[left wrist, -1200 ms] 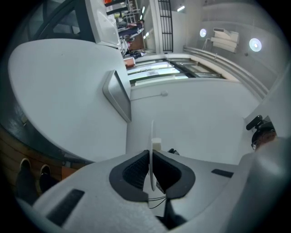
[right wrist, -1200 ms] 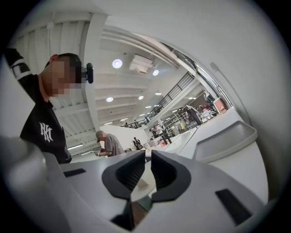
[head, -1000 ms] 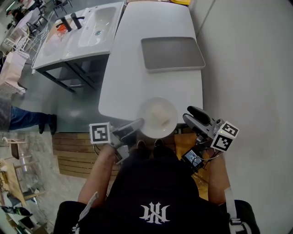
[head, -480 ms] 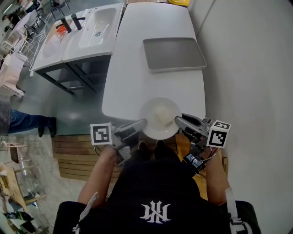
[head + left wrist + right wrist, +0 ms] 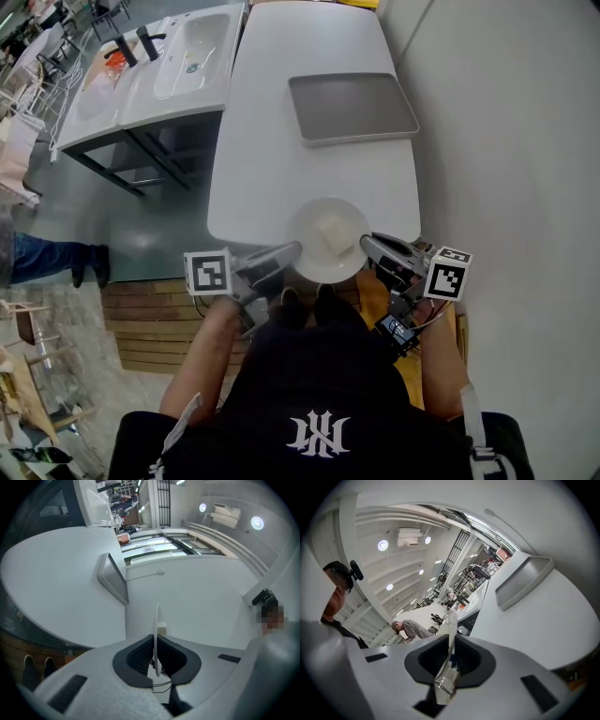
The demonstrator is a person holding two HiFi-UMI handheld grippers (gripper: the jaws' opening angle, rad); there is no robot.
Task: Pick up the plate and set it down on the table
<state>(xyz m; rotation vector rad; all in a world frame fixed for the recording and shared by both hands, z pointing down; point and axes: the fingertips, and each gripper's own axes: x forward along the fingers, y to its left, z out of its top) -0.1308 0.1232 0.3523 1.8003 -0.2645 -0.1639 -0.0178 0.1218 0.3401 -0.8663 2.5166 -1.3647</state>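
Note:
A white plate point(image 5: 326, 239) with a small pale block point(image 5: 330, 230) on it is at the near end of the white table point(image 5: 309, 169), partly past the table's edge. My left gripper point(image 5: 286, 253) is shut on the plate's left rim; in the left gripper view the rim point(image 5: 156, 620) runs edge-on between the pads of this gripper point(image 5: 156, 656). My right gripper point(image 5: 367, 246) is at the right rim. Its jaws are closing, and in the right gripper view the plate's edge point(image 5: 449, 634) sits pinched between the pads of that gripper point(image 5: 449, 660).
A grey tray point(image 5: 352, 108) lies farther along the table, toward the right side. A white double sink unit point(image 5: 159, 70) stands left of the table. A white wall point(image 5: 506, 141) runs along the right. A person in grey bends over in the distance point(image 5: 410, 629).
My right gripper has swung left from beside the table to the plate's right rim and its jaws have closed around it. The left gripper and the plate have barely moved.

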